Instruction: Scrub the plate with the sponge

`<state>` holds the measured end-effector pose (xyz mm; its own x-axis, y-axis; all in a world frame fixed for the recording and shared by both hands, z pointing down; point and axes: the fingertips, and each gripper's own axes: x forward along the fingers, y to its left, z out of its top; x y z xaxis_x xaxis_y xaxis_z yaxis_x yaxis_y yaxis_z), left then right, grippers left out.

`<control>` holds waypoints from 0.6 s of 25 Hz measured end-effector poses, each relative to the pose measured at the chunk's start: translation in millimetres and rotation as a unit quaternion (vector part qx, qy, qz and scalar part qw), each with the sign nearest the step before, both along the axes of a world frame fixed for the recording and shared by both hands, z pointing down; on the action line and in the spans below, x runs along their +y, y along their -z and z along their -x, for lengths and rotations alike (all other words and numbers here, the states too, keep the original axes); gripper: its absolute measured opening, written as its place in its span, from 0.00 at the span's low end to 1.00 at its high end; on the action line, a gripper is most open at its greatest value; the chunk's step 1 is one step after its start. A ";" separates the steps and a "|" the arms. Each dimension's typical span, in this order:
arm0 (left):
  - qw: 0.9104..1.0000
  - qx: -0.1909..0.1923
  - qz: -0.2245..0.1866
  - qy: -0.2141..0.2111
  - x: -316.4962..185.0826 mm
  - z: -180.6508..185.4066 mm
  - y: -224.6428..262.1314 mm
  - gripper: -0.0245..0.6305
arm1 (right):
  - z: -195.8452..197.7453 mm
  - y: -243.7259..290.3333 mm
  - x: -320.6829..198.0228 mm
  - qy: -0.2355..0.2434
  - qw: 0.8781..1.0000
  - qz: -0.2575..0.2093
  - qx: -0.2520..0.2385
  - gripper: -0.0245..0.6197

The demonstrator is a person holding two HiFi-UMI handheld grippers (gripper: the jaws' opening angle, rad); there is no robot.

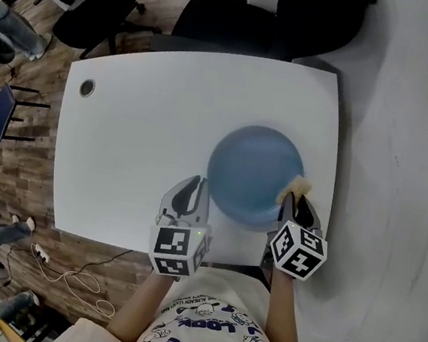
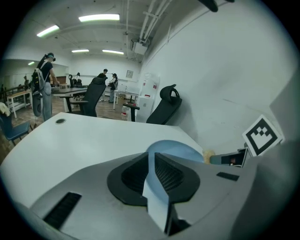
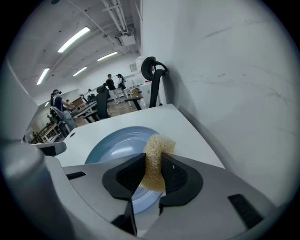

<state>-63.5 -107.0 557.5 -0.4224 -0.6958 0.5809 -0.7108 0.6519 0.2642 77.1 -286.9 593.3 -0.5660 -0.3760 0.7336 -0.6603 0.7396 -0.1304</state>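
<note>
Right tool (image 3: pixel 153 164) half open, clamping sponge (image 3: pixel 159 143) over blue plate (image 3: pixel 112 146). Left tool (image 2: pixel 151 161) narrowly apart, empty. Shirt (image 1: pixel 206 339) print illegible.

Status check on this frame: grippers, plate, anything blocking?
Left gripper empty, jaws slightly apart, beside the plate, left edge. Right gripper shut on the sponge, at the plate's right rim. Nothing blocking.

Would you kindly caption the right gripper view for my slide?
Right gripper pinches a tan sponge at the blue plate's edge.
</note>
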 end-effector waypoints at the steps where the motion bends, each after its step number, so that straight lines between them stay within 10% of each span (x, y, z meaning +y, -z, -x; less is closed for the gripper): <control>1: 1.000 0.011 -0.003 0.005 1.3 -1.4 -2.7 0.07 | 2.5 -1.5 1.3 0.006 1.000 0.002 0.002 0.21; 15: 0.996 0.083 0.017 0.022 2.9 -12.0 -43.4 0.08 | 23.2 -17.5 8.7 0.064 0.998 0.011 0.012 0.21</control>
